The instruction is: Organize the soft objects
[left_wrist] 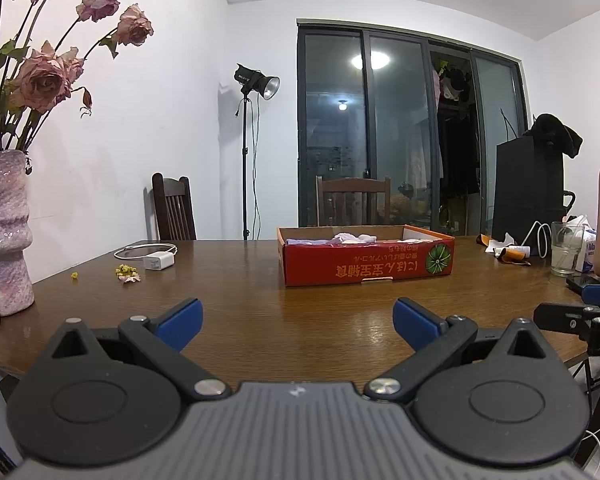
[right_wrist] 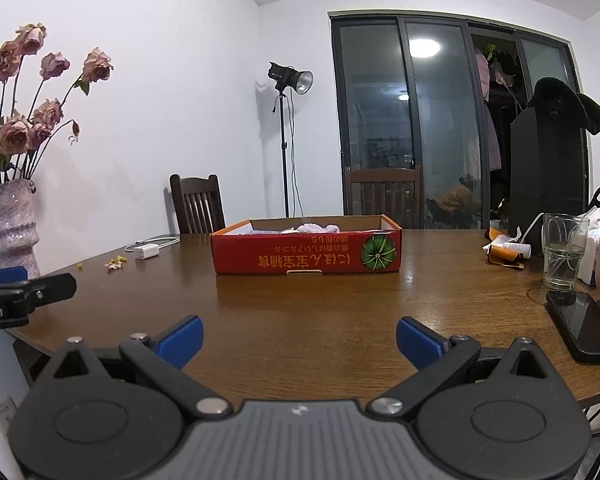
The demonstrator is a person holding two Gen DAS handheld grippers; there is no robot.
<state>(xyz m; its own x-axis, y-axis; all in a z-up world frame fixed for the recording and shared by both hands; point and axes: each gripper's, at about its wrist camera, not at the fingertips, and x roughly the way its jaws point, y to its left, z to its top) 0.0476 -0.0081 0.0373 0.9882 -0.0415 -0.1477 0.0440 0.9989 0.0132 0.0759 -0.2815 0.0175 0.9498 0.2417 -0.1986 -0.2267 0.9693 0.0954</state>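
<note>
Left tool point(left_wrist: 298, 322): blue pads spread wide, nothing between them, held low over the near edge of the table point(left_wrist: 340, 292). Right tool point(right_wrist: 299, 338): the same, pads wide apart and empty. Each shows at the margin of the other's view, so they sit side by side, both on the near side of the red box point(left_wrist: 366, 258) and well apart from it.

Red box, taken as landmark: a shallow cardboard tray with a melon graphic, standing mid-table, squarely ahead of both tools. Inside it, pale crumpled soft items point(left_wrist: 352, 238), white with a lilac tinge, just top the front wall.

Progress, as a judgement: the soft items visible are already in the box, and the table on the near side of the box is bare of cloth. So either the gathering is largely done or nothing has begun; neither tool holds anything. Right of the box lie crumpled white and orange scraps point(right_wrist: 506, 254) beside a drinking glass point(right_wrist: 562, 254); whether they count as task items I cannot say.

Not resolved:
- Box floor hidden by its front wall; number and kind of soft items unknown.
- Left of the box, a white charger with cable point(left_wrist: 158, 260) and small petal bits; not soft goods.
- Far right of the box, a phone and a pink object cut by the frame edge.
- The person is out of sight apart from a sliver at the right view's left edge.
</note>
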